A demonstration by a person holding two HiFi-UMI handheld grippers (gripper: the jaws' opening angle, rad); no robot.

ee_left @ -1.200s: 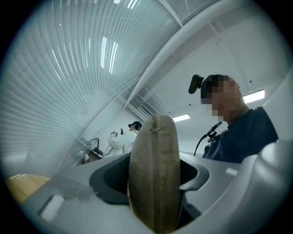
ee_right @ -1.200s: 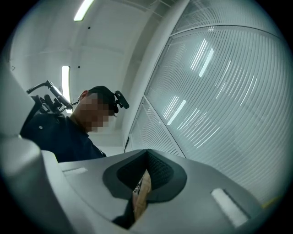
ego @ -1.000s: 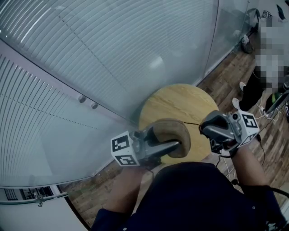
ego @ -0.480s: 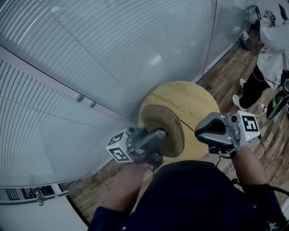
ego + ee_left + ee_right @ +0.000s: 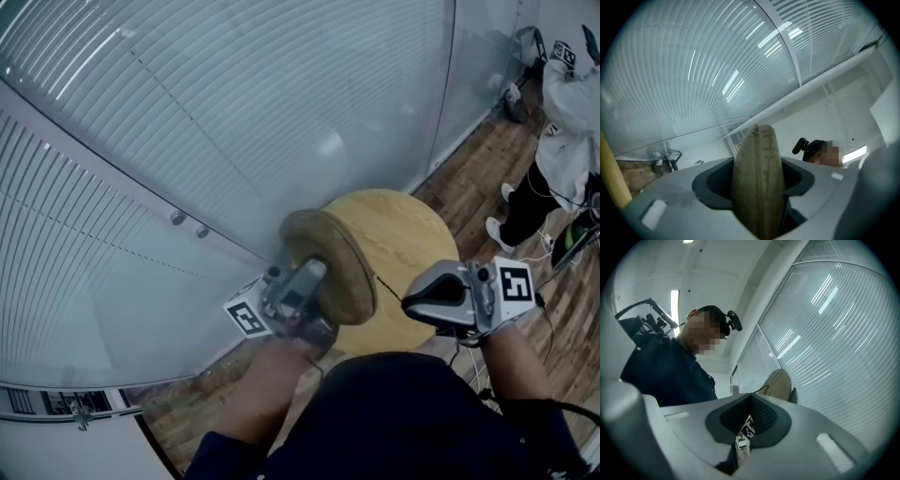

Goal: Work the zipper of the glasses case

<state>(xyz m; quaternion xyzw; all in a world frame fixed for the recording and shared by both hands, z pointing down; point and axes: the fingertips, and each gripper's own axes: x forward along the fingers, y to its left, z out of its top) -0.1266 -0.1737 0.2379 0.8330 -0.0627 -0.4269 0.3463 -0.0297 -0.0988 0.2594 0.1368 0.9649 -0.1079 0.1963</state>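
A tan glasses case [image 5: 339,265] stands on edge in the air over the round wooden table [image 5: 410,236]. My left gripper [image 5: 316,273] grips it across its width from the near side. In the left gripper view the case [image 5: 757,178] fills the gap between the jaws, with its seam pointing up. A thin dark zipper pull cord [image 5: 388,286] runs from the case's right edge to my right gripper [image 5: 407,299]. That gripper is shut on the cord. The right gripper view shows the closed jaws, with the case [image 5: 781,382] beyond them.
A frosted glass wall with blinds [image 5: 234,112] curves round the far and left sides, close behind the table. On the wood floor [image 5: 473,178] at the upper right stands a person in a white top [image 5: 567,89], with cables near the feet.
The left gripper has turned and lifted, so the case has gone from lying nearly flat to standing on edge. The right gripper has shifted slightly left and down and still holds the cord.
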